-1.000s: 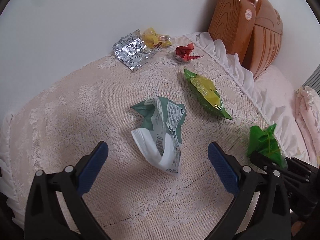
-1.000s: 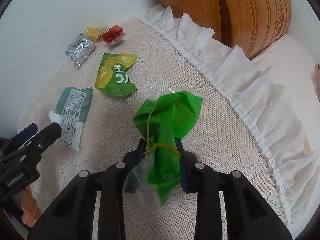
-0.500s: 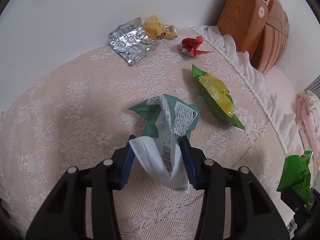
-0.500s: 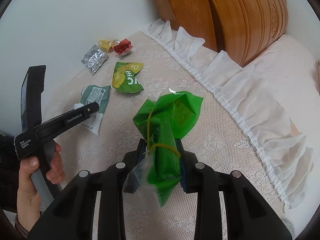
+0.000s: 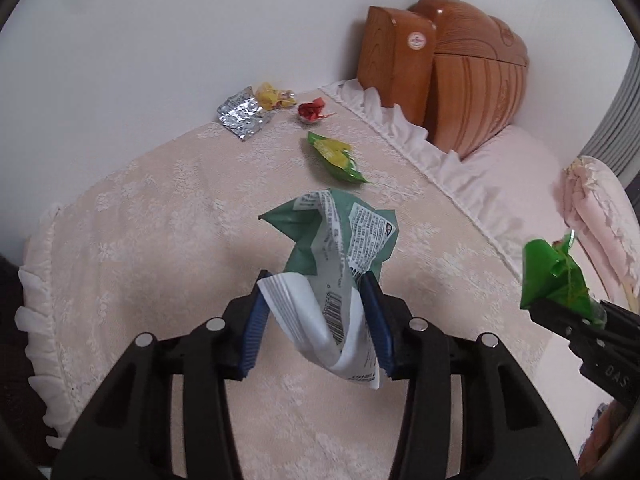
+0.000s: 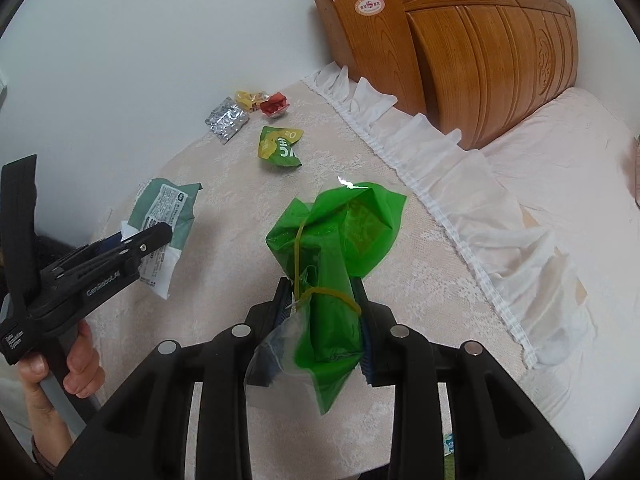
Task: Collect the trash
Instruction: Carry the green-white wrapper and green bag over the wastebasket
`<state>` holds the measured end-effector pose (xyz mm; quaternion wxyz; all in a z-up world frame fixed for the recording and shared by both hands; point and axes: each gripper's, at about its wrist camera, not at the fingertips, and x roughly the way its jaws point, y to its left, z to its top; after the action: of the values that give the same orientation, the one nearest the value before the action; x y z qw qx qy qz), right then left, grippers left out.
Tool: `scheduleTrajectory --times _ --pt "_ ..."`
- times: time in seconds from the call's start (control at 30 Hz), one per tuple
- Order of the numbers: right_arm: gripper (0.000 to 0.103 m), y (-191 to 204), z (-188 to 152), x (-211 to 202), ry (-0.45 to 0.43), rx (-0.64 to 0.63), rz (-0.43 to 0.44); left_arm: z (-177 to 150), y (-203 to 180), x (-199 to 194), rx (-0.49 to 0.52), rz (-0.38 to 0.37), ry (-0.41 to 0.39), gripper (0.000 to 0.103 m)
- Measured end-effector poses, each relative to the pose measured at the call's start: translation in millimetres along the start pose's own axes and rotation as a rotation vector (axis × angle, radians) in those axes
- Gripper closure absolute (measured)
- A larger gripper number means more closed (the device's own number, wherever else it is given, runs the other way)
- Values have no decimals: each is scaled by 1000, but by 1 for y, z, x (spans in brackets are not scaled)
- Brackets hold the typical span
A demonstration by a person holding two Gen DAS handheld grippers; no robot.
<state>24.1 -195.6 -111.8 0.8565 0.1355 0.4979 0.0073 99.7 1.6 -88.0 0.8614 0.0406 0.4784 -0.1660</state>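
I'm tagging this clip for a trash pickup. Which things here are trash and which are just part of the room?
Trash:
- green-and-white wrapper, held in left gripper
- green bag, held in right gripper
- yellow-green packet
- foil blister pack
- yellow wrapper
- red wrapper

Just there:
- wooden headboard
- lace bedcover
- pink pillow

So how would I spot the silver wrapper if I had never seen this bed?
Start at the wooden headboard and follow the wall left to the far edge of the lace bedspread. Three scraps cluster there: the silver wrapper is the leftmost, flat, crinkled foil beside a yellow wrapper and a red one.
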Motion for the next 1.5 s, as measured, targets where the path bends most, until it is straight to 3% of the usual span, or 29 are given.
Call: scheduleTrajectory --times 0.17,0.33,0.8,1.0,1.23,1.5 --pt "73 -28 -40 -34 0 18 -6 -49 -36 -32 64 -52 12 58" --pt "73 -68 -80 -64 2 87 -30 -89 -84 -41 157 -112 62 58" --pt "73 -171 -142 -128 -62 235 -133 -135 -235 -26 378 -223 123 58" --pt "73 -216 -180 -146 -33 300 -205 -172 -292 4 481 -249 202 58" --pt "73 -266 -231 -153 54 387 -269 -234 -353 70 608 -247 330 58" --pt "73 -302 -267 -166 71 444 -313 -291 -393 123 731 -206 432 58"
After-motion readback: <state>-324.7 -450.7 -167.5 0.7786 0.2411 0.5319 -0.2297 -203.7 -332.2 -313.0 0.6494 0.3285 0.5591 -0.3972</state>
